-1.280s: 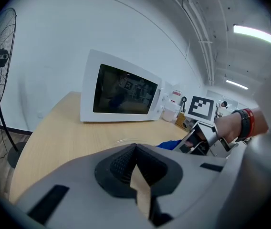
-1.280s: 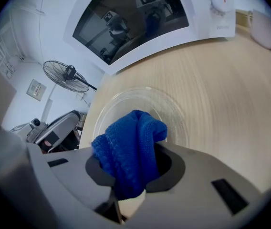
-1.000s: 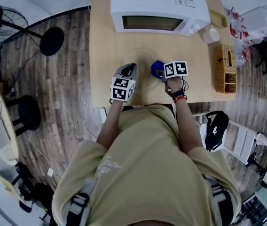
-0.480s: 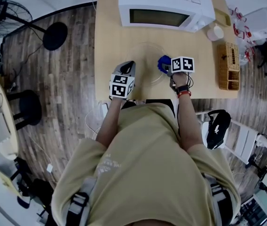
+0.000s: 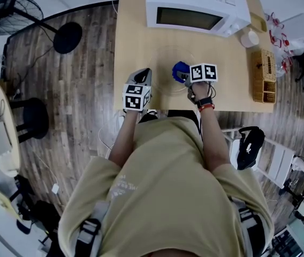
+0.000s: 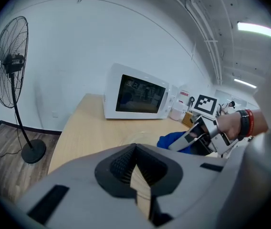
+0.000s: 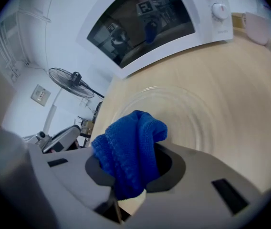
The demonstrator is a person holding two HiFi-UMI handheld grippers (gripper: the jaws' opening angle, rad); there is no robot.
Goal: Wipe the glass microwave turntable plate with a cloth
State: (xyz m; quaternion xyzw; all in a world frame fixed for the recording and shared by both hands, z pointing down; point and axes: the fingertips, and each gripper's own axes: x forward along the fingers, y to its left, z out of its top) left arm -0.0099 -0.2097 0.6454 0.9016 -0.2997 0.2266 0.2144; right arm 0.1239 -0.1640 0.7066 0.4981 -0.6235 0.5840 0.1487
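The clear glass turntable plate (image 5: 162, 63) lies flat on the wooden table (image 5: 130, 36) in front of the microwave (image 5: 195, 9); its ridged rings show in the right gripper view (image 7: 183, 109). My right gripper (image 5: 185, 77) is shut on a bunched blue cloth (image 5: 180, 70) over the plate's right part; the cloth (image 7: 130, 147) fills its jaws (image 7: 128, 175). My left gripper (image 5: 145, 72) sits at the plate's left rim, jaws shut (image 6: 135, 149), nothing visible between them. The left gripper view shows the cloth (image 6: 173, 140) and the right gripper (image 6: 192, 140) ahead.
A wicker basket (image 5: 261, 76) and a pale cup (image 5: 249, 38) stand at the table's right side. The microwave door is closed (image 6: 138, 97). A floor fan (image 5: 13, 7) and a black stool (image 5: 29, 119) stand left of the table.
The right gripper has carried the blue cloth a little leftward over the plate. The left gripper stays at the plate's left rim. The head camera has shifted.
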